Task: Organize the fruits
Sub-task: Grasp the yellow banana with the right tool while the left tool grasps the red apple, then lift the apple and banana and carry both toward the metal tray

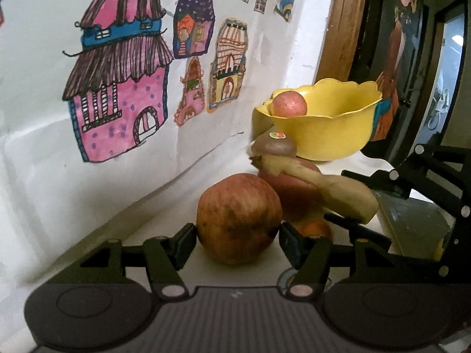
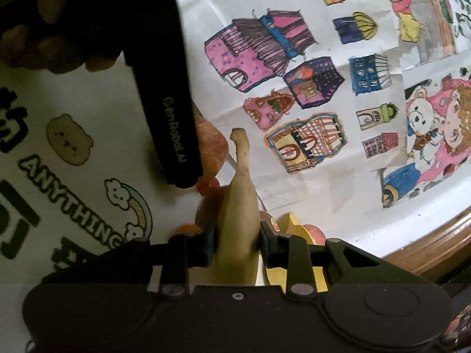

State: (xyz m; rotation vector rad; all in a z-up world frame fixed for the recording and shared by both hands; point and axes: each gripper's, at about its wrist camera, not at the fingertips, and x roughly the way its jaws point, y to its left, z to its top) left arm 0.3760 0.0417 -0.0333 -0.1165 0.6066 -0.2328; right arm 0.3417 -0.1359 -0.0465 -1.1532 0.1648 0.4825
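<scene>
Left tongs (image 1: 238,235) clamp a red apple (image 1: 238,217) low on the surface (image 1: 153,229), wall close at left. Right tongs (image 2: 237,242) grip a banana (image 2: 240,206), crowded by fruit; yellow bowl (image 1: 332,129) just behind, one apple inside.

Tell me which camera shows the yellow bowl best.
The left wrist view: the yellow bowl sits whole and unblocked by the wall, an apple inside. The right wrist view shows only slivers of it behind the right claw and its banana.
</scene>
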